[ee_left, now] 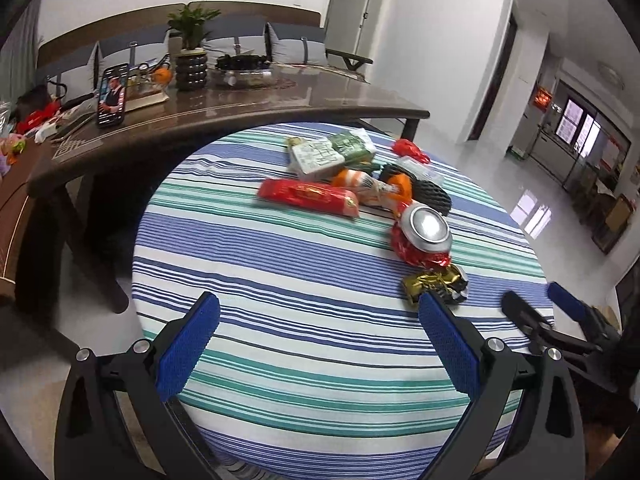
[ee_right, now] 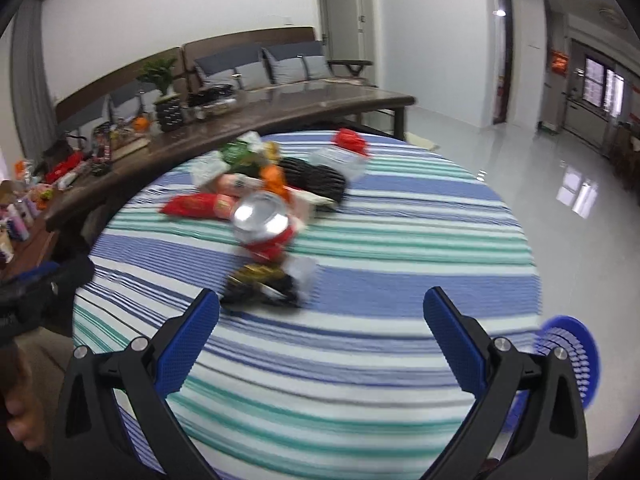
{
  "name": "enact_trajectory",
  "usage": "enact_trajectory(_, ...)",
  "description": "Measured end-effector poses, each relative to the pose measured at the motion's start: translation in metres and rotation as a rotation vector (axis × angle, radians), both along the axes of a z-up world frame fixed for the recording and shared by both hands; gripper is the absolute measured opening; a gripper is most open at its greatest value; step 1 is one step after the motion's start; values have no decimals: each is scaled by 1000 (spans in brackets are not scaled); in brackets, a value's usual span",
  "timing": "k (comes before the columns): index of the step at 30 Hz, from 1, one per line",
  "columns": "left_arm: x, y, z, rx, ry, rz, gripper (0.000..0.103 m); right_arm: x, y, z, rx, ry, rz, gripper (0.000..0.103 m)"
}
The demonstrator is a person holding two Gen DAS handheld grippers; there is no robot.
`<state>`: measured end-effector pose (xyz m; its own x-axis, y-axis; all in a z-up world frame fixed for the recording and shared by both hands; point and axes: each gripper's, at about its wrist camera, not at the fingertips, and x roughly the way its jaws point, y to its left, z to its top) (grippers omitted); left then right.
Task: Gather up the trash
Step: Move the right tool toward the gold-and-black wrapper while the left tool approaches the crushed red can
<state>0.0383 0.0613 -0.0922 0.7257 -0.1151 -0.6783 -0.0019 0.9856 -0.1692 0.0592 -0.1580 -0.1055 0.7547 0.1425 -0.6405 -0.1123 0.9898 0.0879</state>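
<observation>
Striped cloth covers a round bench (ee_left: 280,280), w/ a dark wooden coffee table (ee_left: 240,108) and sofa behind it. Trash pile sits toward the far right of the cloth, all of it untouched as far as I can see: red wrapper (ee_left: 308,196), crushed can (ee_left: 424,232) lying w/ its silver end up, gold-black wrapper (ee_left: 434,284) nearest, white-green packets (ee_left: 332,152), orange bag (ee_left: 376,186), black foam net (ee_left: 430,194), small red scrap (ee_left: 410,149) at the back. Left tongs (ee_left: 320,320) spread wide, empty, hanging over bare cloth, gold wrapper just beside the right finger. Right tongs (ee_right: 322,312) also wide and empty; view is blurred, gold-black wrapper (ee_right: 262,286) near the left finger. Blue basket (ee_right: 568,360) sits low beside the bench edge, prob. the bin; can't see inside. My read: nothing collected yet, whole pile left, approx. step one.
</observation>
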Motion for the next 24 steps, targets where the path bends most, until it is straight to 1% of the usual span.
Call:
enact_trajectory(3, 0, 3, -1, 9, 1, 11, 98, 22, 25, -7, 25, 45, 22, 98)
enact_trajectory(5, 0, 6, -2, 5, 5, 16, 98, 38, 44, -13, 9, 67, 32, 98)
enact_trajectory(8, 1, 7, -3, 0, 11, 21, 98, 60, 68, -27, -97, 77, 5, 98)
enact_trajectory(10, 0, 7, -4, 6, 10, 19, 98, 70, 71, -37, -156, 107, -16, 98)
enact_trajectory(11, -1, 7, -5, 11, 10, 16, 98, 72, 69, -41, -167, 123, -21, 98)
enact_trajectory(14, 0, 5, -8, 24, 15, 8, 98, 70, 52, -44, -218, 120, -43, 98)
enact_trajectory(16, 3, 2, -12, 21, 27, -1, 98, 68, 33, -45, -230, 125, -51, 98)
enact_trajectory(19, 7, -3, -16, 15, 42, -21, 98, 64, -6, -44, -268, 132, -112, 98)
enact_trajectory(22, 10, -15, -20, 37, 54, -51, 98, 58, -41, -41, -253, 133, -169, 98)
enact_trajectory(24, 13, -23, -24, 48, 65, -70, 98, 52, -55, -41, -218, 129, -172, 98)
